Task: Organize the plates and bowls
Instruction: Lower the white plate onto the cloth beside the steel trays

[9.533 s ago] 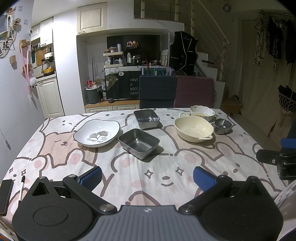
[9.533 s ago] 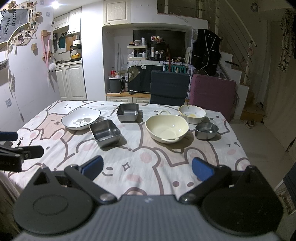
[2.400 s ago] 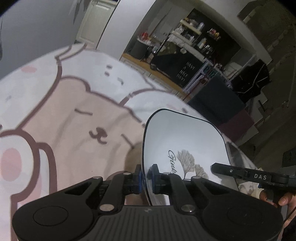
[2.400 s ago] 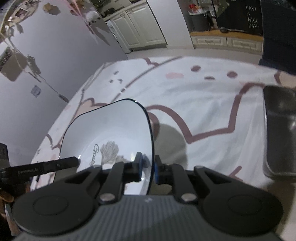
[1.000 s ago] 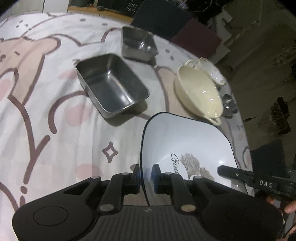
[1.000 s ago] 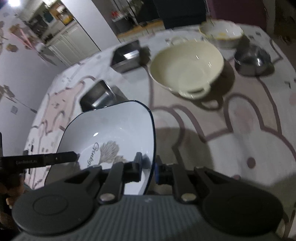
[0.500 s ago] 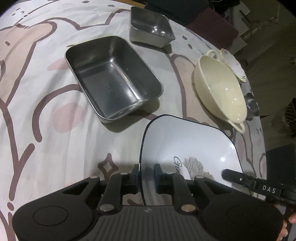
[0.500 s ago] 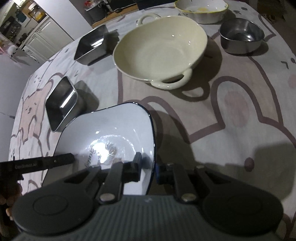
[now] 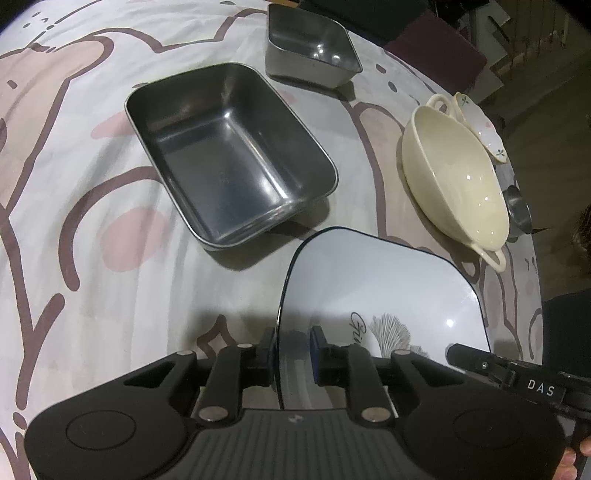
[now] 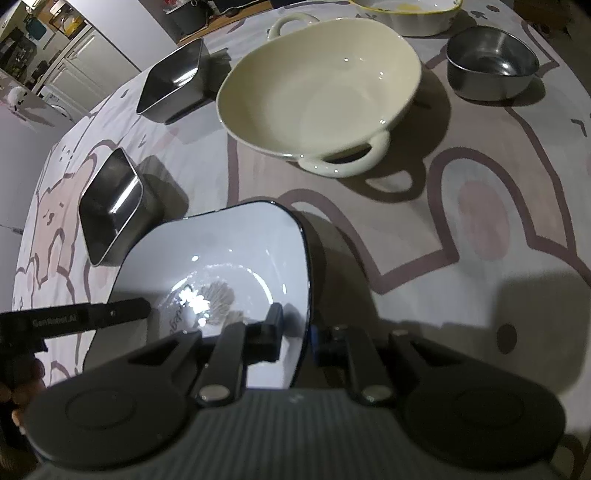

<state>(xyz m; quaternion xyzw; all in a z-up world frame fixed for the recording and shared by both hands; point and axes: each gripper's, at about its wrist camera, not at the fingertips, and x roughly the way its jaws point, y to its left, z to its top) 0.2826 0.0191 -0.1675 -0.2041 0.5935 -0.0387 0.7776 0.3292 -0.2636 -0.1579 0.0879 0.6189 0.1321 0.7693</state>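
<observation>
White square-ish ceramic plate with dark rim and leaf print (image 9: 376,295) held over the bear-print tablecloth (image 9: 74,258), gripped on 2 opposite edges. Left gripper (image 9: 293,350) closed down on the plate's left rim, 1 finger each side of the edge. Right gripper (image 10: 295,325) likewise clamped on the plate's right rim (image 10: 221,266).

Relative to the plate, left wrist view: large rectangular steel tray (image 9: 229,155) just beyond its left corner, smaller steel tray (image 9: 310,48) farther back, cream 2-handled ceramic bowl (image 9: 454,177) beyond its right side. Right wrist view: small round steel bowl (image 10: 491,66) and yellow-rimmed white dish (image 10: 406,11) past the cream bowl.
</observation>
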